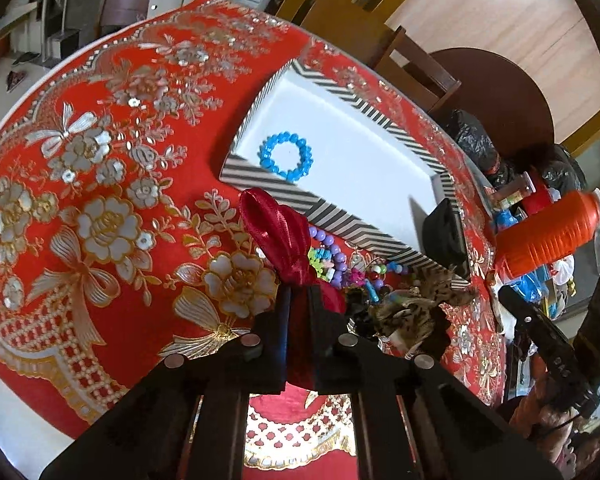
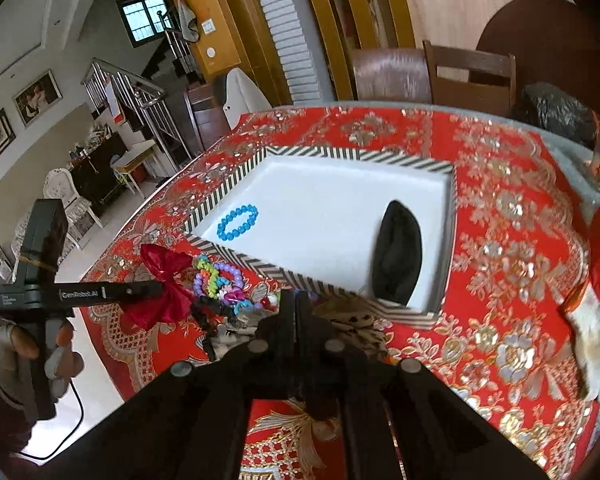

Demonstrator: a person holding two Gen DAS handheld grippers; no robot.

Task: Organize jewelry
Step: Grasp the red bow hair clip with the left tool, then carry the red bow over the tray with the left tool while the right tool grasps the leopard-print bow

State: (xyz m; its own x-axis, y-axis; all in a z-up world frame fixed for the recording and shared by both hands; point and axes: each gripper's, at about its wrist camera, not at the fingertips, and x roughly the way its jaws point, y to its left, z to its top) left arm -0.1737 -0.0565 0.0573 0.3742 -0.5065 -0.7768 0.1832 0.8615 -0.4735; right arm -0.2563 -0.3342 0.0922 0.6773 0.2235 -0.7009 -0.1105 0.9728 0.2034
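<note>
A round table under a red cloth with gold and silver flowers (image 1: 100,208) carries a white tray with a black-and-white striped rim (image 2: 236,180). The left gripper (image 1: 298,296), angled down, is clamped on a dark red satin bow (image 1: 276,236) by the tray's near edge, loop pointing up. The right gripper (image 2: 296,304) is fully closed above the bead pile (image 2: 220,280); whether it grips anything is unclear. A blue bead bracelet (image 2: 238,222) lies flat in the tray, well apart from a black pouch (image 2: 396,256).

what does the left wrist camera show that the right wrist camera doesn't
Only the left wrist view shows the orange thread spool at the table's right edge. Only the right wrist view shows the hand carrying the left gripper, plus the staircase. Both show the striped box with the blue bracelet and a black item inside, and the red bow pinched in the left gripper.
</note>
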